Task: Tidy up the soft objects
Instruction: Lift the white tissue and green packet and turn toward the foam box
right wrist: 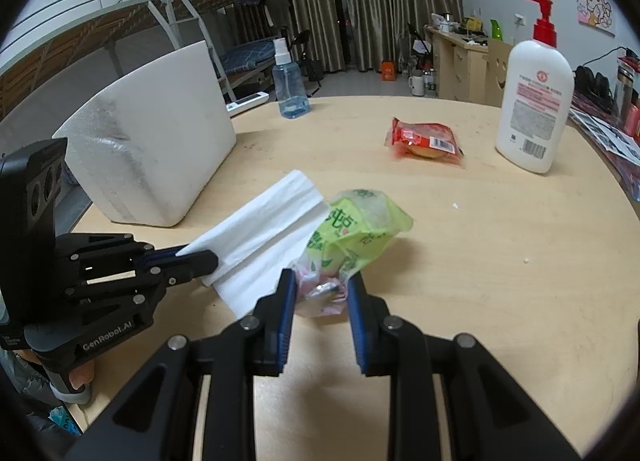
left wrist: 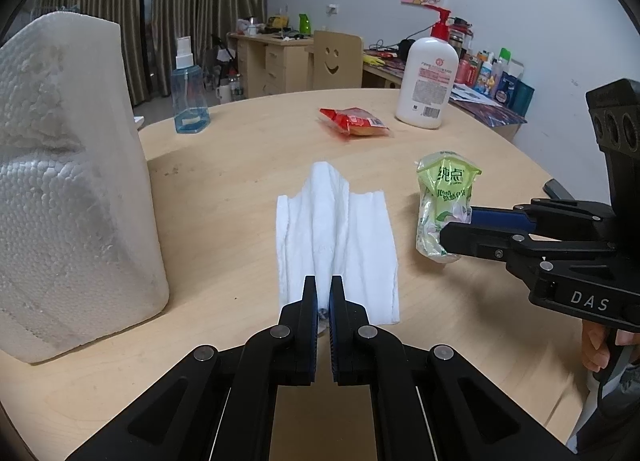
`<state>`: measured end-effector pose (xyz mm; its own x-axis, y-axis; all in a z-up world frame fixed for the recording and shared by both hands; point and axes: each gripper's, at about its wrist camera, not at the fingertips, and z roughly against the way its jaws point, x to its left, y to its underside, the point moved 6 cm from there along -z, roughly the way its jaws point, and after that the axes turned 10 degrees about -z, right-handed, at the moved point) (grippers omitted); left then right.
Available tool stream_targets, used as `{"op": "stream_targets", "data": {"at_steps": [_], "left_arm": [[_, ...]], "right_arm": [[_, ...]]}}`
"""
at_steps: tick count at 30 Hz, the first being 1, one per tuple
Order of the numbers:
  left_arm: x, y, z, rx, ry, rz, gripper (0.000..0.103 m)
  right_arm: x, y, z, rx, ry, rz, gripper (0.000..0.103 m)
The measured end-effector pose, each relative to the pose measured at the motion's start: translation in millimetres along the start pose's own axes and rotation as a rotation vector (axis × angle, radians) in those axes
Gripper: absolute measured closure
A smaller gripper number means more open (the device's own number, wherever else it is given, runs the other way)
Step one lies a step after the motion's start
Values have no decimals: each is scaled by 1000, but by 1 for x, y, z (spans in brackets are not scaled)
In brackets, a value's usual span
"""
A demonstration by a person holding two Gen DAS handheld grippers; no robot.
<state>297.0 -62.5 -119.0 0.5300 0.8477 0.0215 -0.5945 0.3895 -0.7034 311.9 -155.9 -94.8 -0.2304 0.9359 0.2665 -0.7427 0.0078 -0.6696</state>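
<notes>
- 1 white paper tissue sheet [left wrist: 336, 237], creased, flat on the round light-wood surface [left wrist: 240, 189]
- 1 crumpled green plastic tissue packet [left wrist: 442, 201]
- 1 red plastic snack packet [left wrist: 354, 121]
- 1 white pump bottle with red pump head [left wrist: 428, 79]
- 1 clear blue spray bottle with white nozzle [left wrist: 189, 91]
- 1 white foam box [left wrist: 68, 181]
- 2 black claws with blue pads: left claw [left wrist: 324, 289], right claw [right wrist: 322, 281]

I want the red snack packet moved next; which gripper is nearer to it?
Right, though only slightly. The right gripper grips the green packet just short of the red snack packet; the left gripper pinches the tissue.
</notes>
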Motion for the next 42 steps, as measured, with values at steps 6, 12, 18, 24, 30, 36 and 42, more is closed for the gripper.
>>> {"op": "stream_targets", "data": {"at_steps": [6,12,18,24,30,36,42], "left_arm": [[-5,1,-5,30,-6,-22,96],[-7,0,-9,48,-24,-30,74],[-10,-6,-10,32,-28,-15,59],[-12,-8,-22,71,-29,-2,59],[-13,-10,-25,80,-49,-8,87],[-13,-10,-22,67,-48,-9,97],[-15,-17,1,-23,-76,-28,97]], "right_arm": [[-2,0,2,-7,-6,-10,74],[-2,1,5,-14,-17,-8,74],[-6,1,9,-20,-25,-11,74],[-12,3,14,-32,-35,-26,74],[-13,6,16,-33,-47,-34,74],[-14,6,20,-44,-52,-47,74],[-13,8,30,-70,-48,-50,74]]}}
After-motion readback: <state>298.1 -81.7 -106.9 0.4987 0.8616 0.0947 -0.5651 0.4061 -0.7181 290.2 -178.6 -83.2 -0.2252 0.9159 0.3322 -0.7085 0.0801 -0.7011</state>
